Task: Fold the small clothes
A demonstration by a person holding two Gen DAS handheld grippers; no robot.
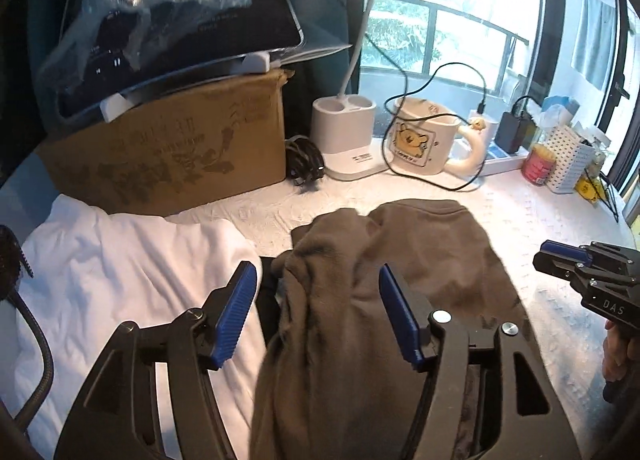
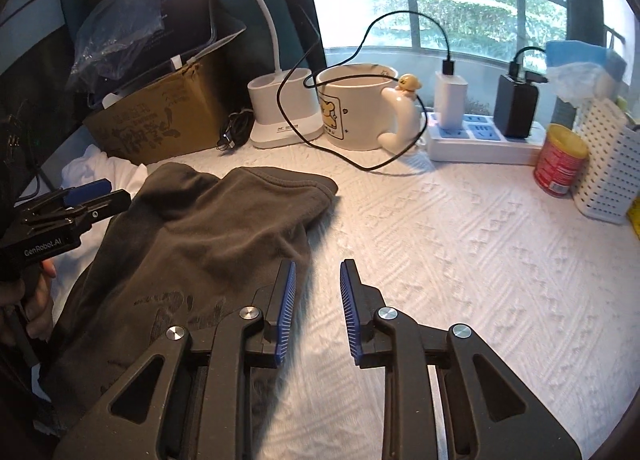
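From the left wrist, the left tool (image 1: 318,300) stood wide, its ribbed blue pads clear of the soft, rumpled brown garment (image 1: 360,300) lying between them on the desk's (image 1: 540,220) quilted white cover, beside a creased white cloth (image 1: 120,260). From the right wrist, the right tool (image 2: 318,300) gaped narrowly, holding nothing, at the garment's edge.

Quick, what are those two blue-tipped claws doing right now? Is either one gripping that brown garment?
Left gripper: open, jaws wide over the brown garment, pads not pressing it.
Right gripper: open, narrow gap, nothing between the pads.
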